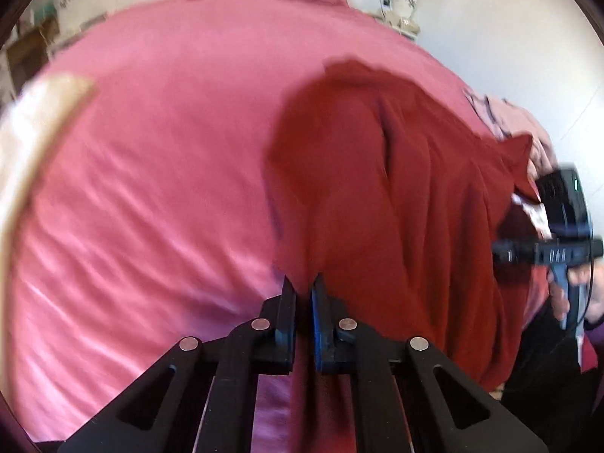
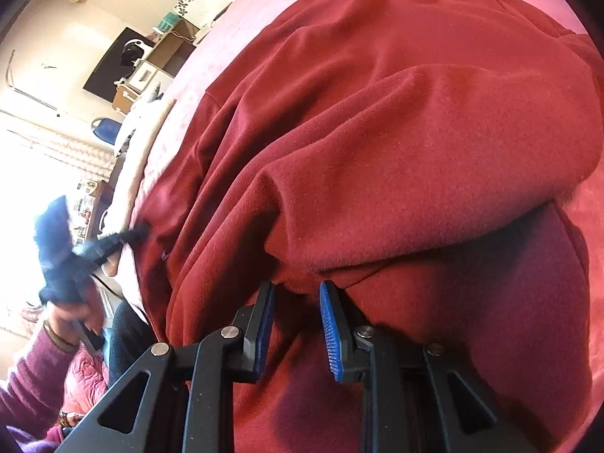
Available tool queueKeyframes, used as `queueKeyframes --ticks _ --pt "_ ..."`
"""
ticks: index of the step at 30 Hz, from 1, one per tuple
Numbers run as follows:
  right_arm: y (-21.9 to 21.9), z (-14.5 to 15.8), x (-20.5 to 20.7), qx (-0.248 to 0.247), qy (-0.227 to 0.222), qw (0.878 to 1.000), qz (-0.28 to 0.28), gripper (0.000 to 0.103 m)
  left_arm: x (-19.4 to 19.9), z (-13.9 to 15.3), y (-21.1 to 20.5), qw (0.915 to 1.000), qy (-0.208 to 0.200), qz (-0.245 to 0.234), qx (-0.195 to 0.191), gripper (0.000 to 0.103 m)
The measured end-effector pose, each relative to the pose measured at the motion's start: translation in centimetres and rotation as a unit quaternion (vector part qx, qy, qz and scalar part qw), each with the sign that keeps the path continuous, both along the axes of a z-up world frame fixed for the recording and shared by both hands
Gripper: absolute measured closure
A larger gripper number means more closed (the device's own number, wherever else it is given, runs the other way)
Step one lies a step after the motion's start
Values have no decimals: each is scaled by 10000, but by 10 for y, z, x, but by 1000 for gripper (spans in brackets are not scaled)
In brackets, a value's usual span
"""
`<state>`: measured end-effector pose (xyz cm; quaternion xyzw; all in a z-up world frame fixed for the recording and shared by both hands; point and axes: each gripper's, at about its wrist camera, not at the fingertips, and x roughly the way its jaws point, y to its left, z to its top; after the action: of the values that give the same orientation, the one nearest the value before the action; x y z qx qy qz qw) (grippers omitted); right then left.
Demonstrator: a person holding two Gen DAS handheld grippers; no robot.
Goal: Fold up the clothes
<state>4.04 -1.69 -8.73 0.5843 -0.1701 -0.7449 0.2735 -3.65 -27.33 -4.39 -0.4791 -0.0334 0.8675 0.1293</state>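
Left tongs [image 1: 304, 283] pinched on dark red fleece garment [image 1: 396, 188]; right tongs [image 2: 296, 292] parted, gripping nothing; garment rumpled, deeply creased.

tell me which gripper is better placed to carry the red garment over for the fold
Left, probably. The left gripper has its jaws pinched on the red garment; the right gripper stands with jaws apart over the fabric.

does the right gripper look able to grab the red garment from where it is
Probably yes: the right gripper is open with the red garment bunched right at its fingertips, nothing between them.
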Motion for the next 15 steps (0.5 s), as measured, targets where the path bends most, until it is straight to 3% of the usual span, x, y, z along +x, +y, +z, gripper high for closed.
queueKeyframes --ticks 5,9,11,12,14,15 --pt "-15 3 0 254 48 9997 49 79 -27 57 -74 9928 572 1011 -285 96" --pt "-22 5 -1 391 63 9992 64 79 -54 69 -108 9842 668 1399 -857 96" --pt "-26 6 -1 466 93 9988 86 79 -67 57 -121 9785 567 1539 -1251 91" --pt "-29 6 -1 520 107 9985 117 79 -75 45 -123 9762 423 1535 -1472 89" --pt "-34 9 -1 652 133 9976 207 79 -90 1 -129 9700 -647 1446 -1844 86" --pt "-35 12 -4 682 170 9972 248 79 -95 -23 -132 9620 -1300 1374 -1968 86"
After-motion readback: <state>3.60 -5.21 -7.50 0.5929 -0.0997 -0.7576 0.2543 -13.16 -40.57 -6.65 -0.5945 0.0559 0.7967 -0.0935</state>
